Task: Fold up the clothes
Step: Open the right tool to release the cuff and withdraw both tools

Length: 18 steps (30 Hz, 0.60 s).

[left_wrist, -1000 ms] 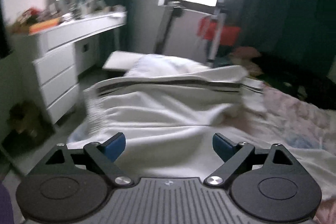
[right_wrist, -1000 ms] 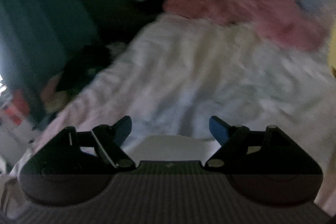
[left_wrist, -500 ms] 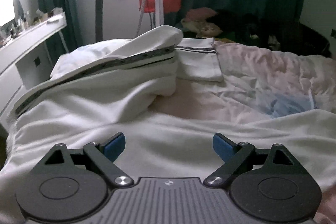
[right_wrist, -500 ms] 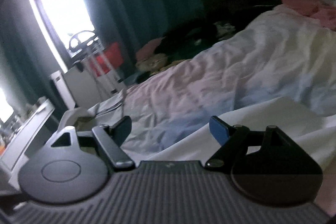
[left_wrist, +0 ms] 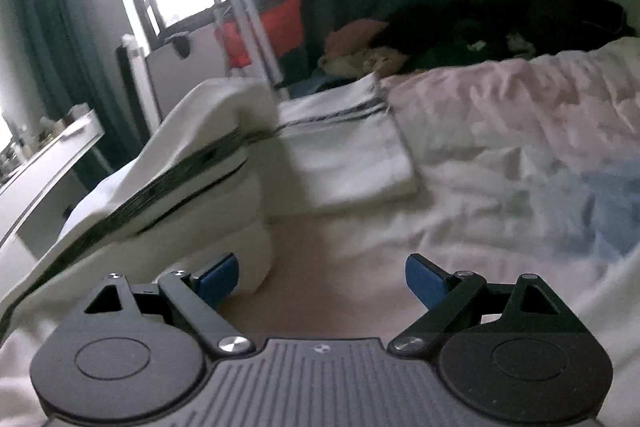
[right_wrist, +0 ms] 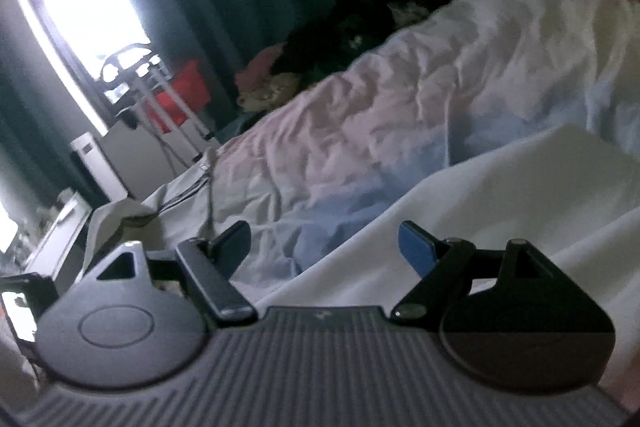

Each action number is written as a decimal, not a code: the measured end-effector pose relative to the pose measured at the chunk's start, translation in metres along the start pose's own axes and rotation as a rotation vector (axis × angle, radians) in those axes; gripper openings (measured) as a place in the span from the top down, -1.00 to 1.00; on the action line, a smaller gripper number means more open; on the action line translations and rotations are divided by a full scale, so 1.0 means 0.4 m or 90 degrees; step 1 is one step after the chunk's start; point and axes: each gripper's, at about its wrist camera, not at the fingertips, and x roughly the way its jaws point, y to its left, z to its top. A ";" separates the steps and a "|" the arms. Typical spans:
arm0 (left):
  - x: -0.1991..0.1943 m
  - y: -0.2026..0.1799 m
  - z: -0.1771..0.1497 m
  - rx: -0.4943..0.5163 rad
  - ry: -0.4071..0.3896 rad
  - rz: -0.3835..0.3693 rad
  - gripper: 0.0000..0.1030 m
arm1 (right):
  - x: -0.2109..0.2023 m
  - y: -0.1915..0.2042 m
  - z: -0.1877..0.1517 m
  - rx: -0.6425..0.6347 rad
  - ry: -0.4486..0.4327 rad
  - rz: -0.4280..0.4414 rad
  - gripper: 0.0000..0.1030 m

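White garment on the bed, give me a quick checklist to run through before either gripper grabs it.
1. Left gripper open: ok, fingers wide apart, nothing between them.
2. Right gripper open: ok, nothing held.
3. White garment within reach of left gripper: ok, its bunched fold lies beside the left finger.
4. Garment lying flat: not ok, one striped part is humped up and doubled over.
5. Garment edge near right gripper: ok, white cloth lies below the fingers.
6. Whole outline of garment visible: cannot tell, blurred and cut off.
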 end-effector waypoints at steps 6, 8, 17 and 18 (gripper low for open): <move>0.160 -0.103 0.071 0.042 -0.008 -0.006 -0.74 | 0.054 -0.003 -0.005 -0.006 0.005 -0.013 -0.61; 0.220 -0.129 0.091 0.032 0.016 0.008 -0.53 | 0.071 -0.007 -0.010 -0.007 0.008 -0.009 -0.61; 0.292 -0.169 0.155 0.026 0.046 0.007 0.86 | 0.123 -0.004 -0.023 -0.022 0.020 -0.004 -0.60; 0.287 -0.177 0.164 0.050 0.045 0.007 0.87 | 0.121 -0.004 -0.021 -0.019 0.016 0.001 -0.60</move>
